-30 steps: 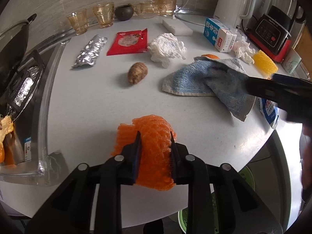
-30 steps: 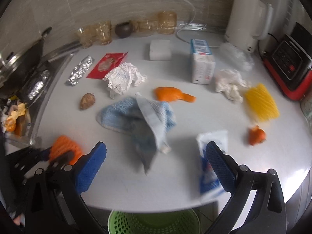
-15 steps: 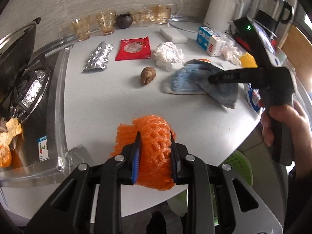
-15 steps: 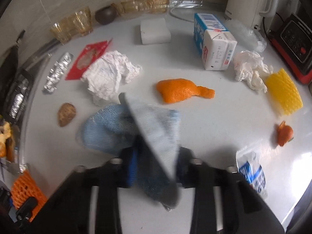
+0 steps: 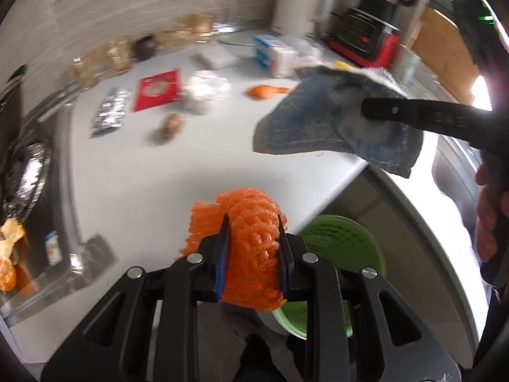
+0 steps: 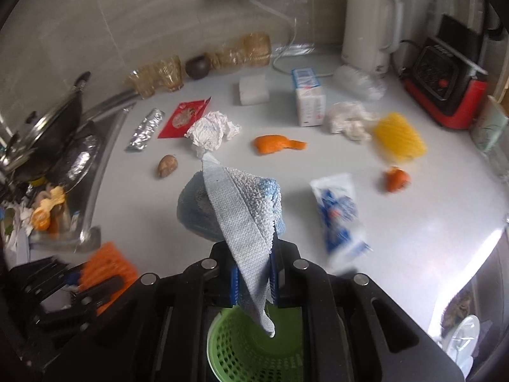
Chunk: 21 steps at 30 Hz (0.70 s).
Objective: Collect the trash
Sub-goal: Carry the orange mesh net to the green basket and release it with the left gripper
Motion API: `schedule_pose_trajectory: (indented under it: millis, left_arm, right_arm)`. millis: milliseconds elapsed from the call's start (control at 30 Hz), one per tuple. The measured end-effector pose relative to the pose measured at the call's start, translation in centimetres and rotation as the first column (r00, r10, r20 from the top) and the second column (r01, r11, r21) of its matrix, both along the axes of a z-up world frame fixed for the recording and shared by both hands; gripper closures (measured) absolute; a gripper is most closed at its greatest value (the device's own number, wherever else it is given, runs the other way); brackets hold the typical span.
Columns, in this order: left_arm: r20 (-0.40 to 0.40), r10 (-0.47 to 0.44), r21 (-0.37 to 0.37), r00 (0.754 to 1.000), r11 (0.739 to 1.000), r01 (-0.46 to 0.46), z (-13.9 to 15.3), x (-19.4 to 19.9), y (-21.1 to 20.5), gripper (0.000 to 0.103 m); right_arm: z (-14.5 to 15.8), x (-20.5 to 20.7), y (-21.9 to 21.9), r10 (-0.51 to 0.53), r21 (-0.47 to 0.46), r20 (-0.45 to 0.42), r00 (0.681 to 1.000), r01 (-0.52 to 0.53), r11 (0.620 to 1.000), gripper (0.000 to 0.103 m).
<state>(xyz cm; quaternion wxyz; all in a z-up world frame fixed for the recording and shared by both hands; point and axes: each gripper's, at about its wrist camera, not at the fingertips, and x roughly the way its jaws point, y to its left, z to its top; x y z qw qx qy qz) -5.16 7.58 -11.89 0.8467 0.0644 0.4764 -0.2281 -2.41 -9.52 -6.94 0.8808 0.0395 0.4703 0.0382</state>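
Left gripper (image 5: 251,254) clamped on crumpled orange foam net (image 5: 251,238) – over counter edge. Right gripper (image 6: 254,278) pinched tight on blue-white terry cloth (image 6: 241,210), green mesh plastic bin (image 6: 254,353) at 6 o'clock below – white crumpled paper (image 6: 211,130) at 12.

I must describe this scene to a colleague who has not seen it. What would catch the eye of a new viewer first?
First, the two bright loads: the left gripper is clamped on an orange foam net, and the right gripper pinches a blue cloth that hangs clear of the counter. Below both, past the counter edge, sits a green basket. Behind them the white counter is strewn with litter, such as a crumpled paper and an orange peel.
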Motion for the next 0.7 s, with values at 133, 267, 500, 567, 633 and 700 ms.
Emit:
schedule_pose_trajectory:
  millis: [133, 267, 500, 567, 633, 700]
  left_arm:
    - [-0.052, -0.108, -0.024, 0.993, 0.994, 0.107, -0.5, -2.6, -4.6, 0.079]
    - [-0.108, -0.188, -0.019, 0.976, 0.982, 0.187, -2.2, -4.7, -9.0, 0.077]
    - [-0.197, -0.194, 0.003, 0.961, 0.98, 0.199, -5.0, -6.6, -13.6, 0.055]
    - [-0.197, -0.187, 0.022, 0.963, 0.981, 0.195, -5.2, -6.9, -14.3, 0.046]
    - [-0.193, -0.174, 0.028, 0.966, 0.983, 0.183, -5.2, -7.1, -14.8, 0.04]
    - [-0.191, -0.161, 0.027, 0.968, 0.985, 0.169, -5.0, -7.3, -15.1, 0.035]
  right_arm:
    - [1.5, -4.4, -2.9, -0.012, -0.002, -0.003, 1.0, 0.012, 1.0, 0.088]
    - [1.7, -7.5, -5.9, -0.031, -0.017, -0.011, 0.999, 0.03, 0.999, 0.088]
    - [1.2, -10.3, -10.9, -0.051, -0.025, -0.033, 0.998, 0.051, 0.998, 0.088]
    - [1.0, -10.5, -11.8, -0.048, -0.017, -0.032, 0.998, 0.048, 0.999, 0.088]
    - [0.8, -10.6, -12.4, -0.038, -0.009, -0.031, 0.999, 0.038, 0.999, 0.088]
    - [0.7, -10.6, -12.8, -0.023, 0.004, -0.03, 0.999, 0.023, 1.0, 0.088]
